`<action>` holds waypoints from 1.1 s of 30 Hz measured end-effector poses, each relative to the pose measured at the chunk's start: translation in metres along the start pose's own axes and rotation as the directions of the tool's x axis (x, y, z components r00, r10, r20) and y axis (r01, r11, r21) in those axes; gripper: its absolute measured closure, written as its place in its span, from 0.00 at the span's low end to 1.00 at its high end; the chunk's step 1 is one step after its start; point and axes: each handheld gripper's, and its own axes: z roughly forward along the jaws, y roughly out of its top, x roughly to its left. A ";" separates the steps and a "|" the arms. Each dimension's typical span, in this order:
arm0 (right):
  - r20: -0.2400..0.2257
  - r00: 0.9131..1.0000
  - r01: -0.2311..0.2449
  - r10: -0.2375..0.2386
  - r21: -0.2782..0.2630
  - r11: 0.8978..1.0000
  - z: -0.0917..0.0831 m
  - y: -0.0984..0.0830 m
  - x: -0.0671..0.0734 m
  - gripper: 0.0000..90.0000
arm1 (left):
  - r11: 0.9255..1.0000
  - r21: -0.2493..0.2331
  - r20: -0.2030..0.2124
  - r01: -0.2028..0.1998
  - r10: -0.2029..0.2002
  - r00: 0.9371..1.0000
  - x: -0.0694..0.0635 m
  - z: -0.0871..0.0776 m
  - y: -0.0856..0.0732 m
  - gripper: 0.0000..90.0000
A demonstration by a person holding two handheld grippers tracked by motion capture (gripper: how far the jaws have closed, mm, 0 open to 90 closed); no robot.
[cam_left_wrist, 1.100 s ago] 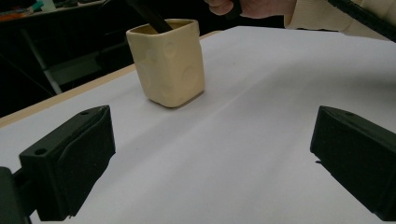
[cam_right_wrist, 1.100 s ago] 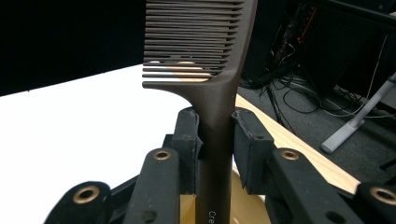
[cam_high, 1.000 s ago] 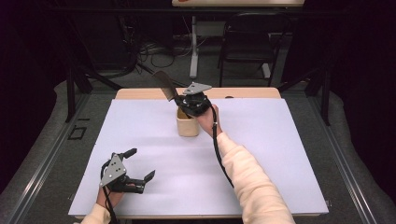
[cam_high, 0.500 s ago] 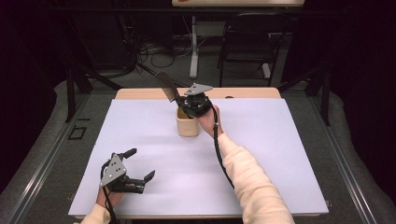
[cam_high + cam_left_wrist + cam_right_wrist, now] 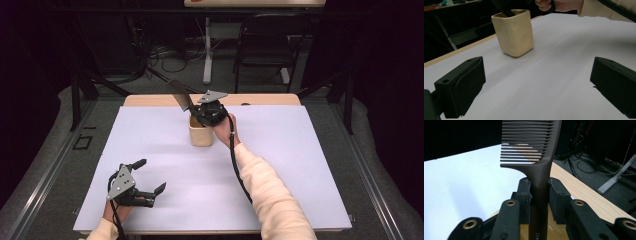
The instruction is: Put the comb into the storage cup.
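Near edge of the desk (image 5: 310, 165), left corner: your left gripper (image 5: 148, 176) rests low over the white sheet, its jaws spread wide with nothing between them. In the left gripper view the bare sheet lies between the black pads (image 5: 461, 85), and nothing stands between them and the cream cup (image 5: 513, 31). Toward the far edge, at its middle: the cup (image 5: 201, 135) stands upright on the sheet. Directly above it, your right gripper (image 5: 196, 111) pinches the handle of a dark comb (image 5: 541, 157) between its pads (image 5: 525, 195); the handle's lower end drops into the cup, and the teeth rise tilted beyond. Behind the desk: a chair (image 5: 267, 47) and floor cables (image 5: 170, 57).
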 end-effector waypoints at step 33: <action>0.048 0.998 0.023 -0.026 0.071 0.997 -0.011 -0.005 0.005 0.53 | 1.000 -0.002 -0.002 0.003 -0.003 1.000 0.000 0.000 0.000 0.00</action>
